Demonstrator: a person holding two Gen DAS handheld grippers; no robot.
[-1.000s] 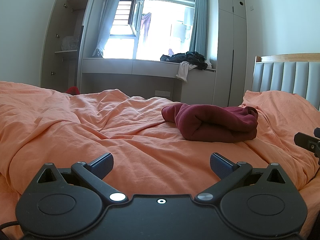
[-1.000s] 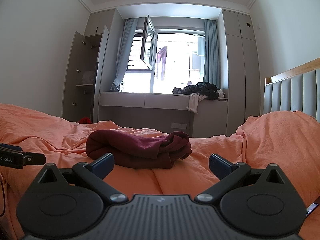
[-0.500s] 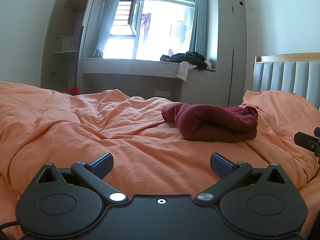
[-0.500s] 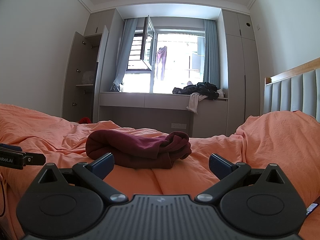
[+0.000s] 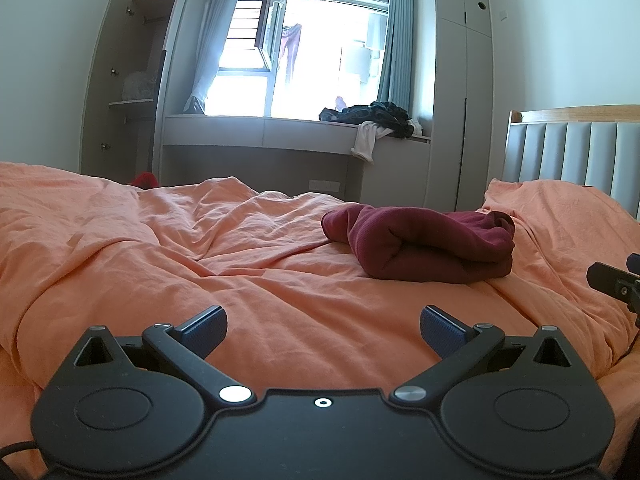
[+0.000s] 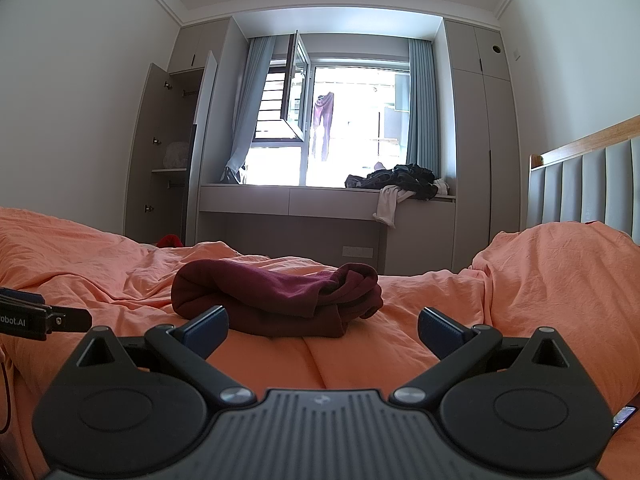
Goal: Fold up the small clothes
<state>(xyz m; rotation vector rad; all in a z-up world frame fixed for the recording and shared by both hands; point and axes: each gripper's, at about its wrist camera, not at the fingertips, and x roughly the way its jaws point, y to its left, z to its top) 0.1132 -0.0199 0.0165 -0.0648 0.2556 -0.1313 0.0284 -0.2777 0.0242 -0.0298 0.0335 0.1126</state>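
Still, nothing has shifted since a moment ago: the dark maroon knit garment [image 5: 424, 246] lies folded into a thick bundle on the rumpled orange bed cover [image 5: 200, 264], exactly where it was, its rolled edge and loose end unchanged. The left claw [image 5: 322, 330] hangs low over the cover with its blue-padded fingers spread wide and nothing between them, the bundle well ahead of it and off to its right. The right claw [image 6: 322, 330] is likewise spread wide and empty, with the maroon bundle [image 6: 276, 298] lying just beyond its left finger and not touching it. Each claw shows at the edge of the other's view, neither any closer than before. Beyond the bed, a heap of dark and white clothes [image 6: 400, 184] sits on the grey window ledge surface [image 6: 288, 200], beside the open window.
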